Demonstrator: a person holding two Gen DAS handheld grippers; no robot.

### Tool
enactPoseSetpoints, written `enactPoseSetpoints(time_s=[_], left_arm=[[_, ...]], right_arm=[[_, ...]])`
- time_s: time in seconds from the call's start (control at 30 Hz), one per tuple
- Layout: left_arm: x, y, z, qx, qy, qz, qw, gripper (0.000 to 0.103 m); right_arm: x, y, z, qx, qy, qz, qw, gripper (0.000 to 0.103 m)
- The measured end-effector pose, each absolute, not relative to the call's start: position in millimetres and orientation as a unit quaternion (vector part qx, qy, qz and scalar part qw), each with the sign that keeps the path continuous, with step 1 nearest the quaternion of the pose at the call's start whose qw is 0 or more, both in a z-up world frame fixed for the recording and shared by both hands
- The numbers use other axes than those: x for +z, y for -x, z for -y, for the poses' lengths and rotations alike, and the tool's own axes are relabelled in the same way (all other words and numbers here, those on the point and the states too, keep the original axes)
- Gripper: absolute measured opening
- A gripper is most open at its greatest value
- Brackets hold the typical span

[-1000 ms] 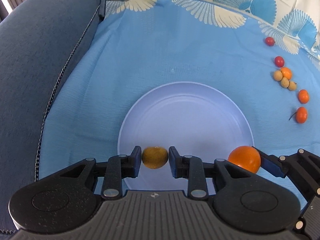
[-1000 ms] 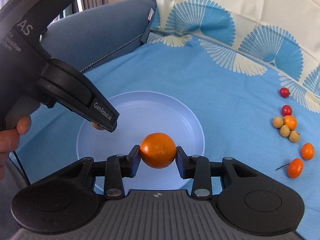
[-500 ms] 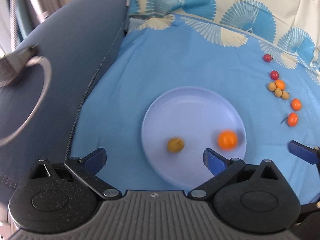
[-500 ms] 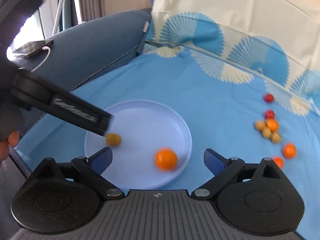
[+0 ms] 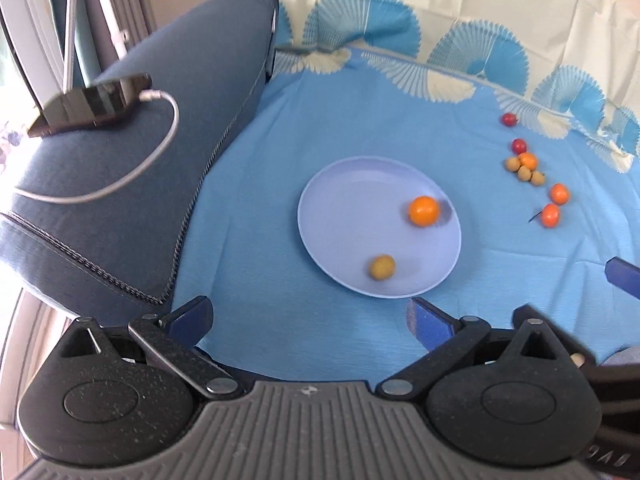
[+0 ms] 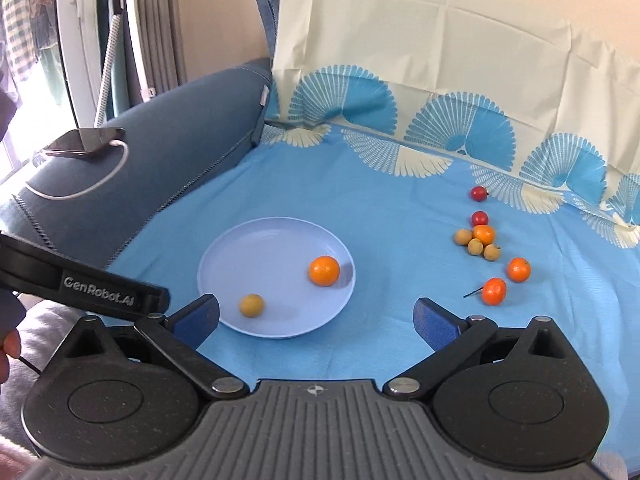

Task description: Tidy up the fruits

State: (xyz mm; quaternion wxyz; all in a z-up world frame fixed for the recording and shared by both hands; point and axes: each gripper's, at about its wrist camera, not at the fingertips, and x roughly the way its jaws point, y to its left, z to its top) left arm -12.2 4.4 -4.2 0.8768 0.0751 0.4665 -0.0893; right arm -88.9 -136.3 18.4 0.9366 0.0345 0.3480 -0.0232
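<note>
Blue cloth (image 6: 320, 184) covers the sofa seat under your work. Your left tongs (image 5: 308, 318) are spread wide and empty; your right tongs (image 6: 316, 316) are likewise released. Just beyond them sits the plate (image 6: 260, 248), holding an orange (image 6: 324, 270) and a small yellow-brown fruit (image 6: 251, 305), apart. More small fruits (image 6: 486, 248) lie on the cloth, right of the plate.

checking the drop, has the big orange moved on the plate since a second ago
Yes. It has left the right gripper, whose jaws are now open, and lies on the plate nearer the far right rim; orange.
</note>
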Motion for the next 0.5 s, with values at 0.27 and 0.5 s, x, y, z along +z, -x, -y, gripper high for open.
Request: enactPoseSetpoints(time_s=[0.27,0.5], left_arm=[[15.2,35.8,-6.9,-0.088,-0.077,-0.441,0.89,0.103],[21.8,46.3,-5.5,-0.092,-0.077,-0.434,0.893,0.103]], right_arm=[[34.6,116.0,129.3,-0.027,-0.032,-0.329,0.943,0.102],[39.1,131.4,135.2,-0.036,-0.044,-0.325,0.944,0.102]])
